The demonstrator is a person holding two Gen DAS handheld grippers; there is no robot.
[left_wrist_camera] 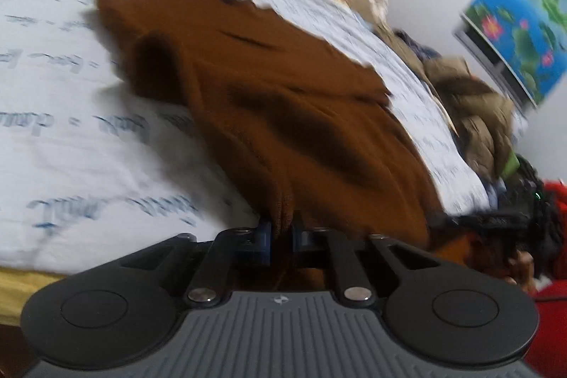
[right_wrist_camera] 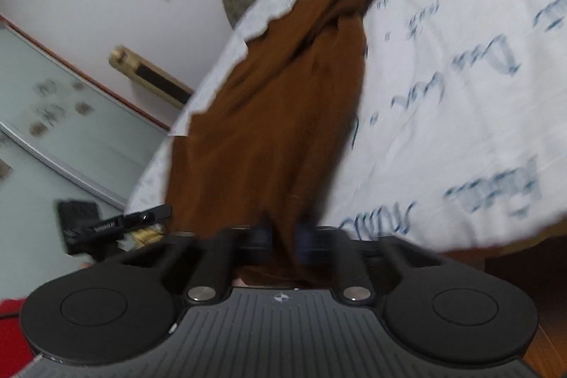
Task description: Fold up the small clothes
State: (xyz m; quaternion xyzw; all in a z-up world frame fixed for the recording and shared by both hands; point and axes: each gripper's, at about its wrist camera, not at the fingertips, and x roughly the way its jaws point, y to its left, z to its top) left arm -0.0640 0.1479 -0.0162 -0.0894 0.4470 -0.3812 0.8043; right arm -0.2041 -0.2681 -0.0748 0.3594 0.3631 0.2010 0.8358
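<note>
Pinching the near hem of a rust-brown knitted garment (left_wrist_camera: 283, 116), the left gripper (left_wrist_camera: 281, 231) is clamped narrow on a bunch of cloth; the right gripper (right_wrist_camera: 283, 234) grips the same hem likewise. From both, the garment stretches away lengthwise across the white script-printed bed sheet (left_wrist_camera: 71, 130), its far end resting on the bed. Neither hand looks nearer. Motion blur hides the weave and the far edge, and a heap of olive clothing (left_wrist_camera: 475, 123) lies beyond.

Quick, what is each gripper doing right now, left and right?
Left gripper: shut on the brown garment.
Right gripper: shut on the same brown garment.
</note>
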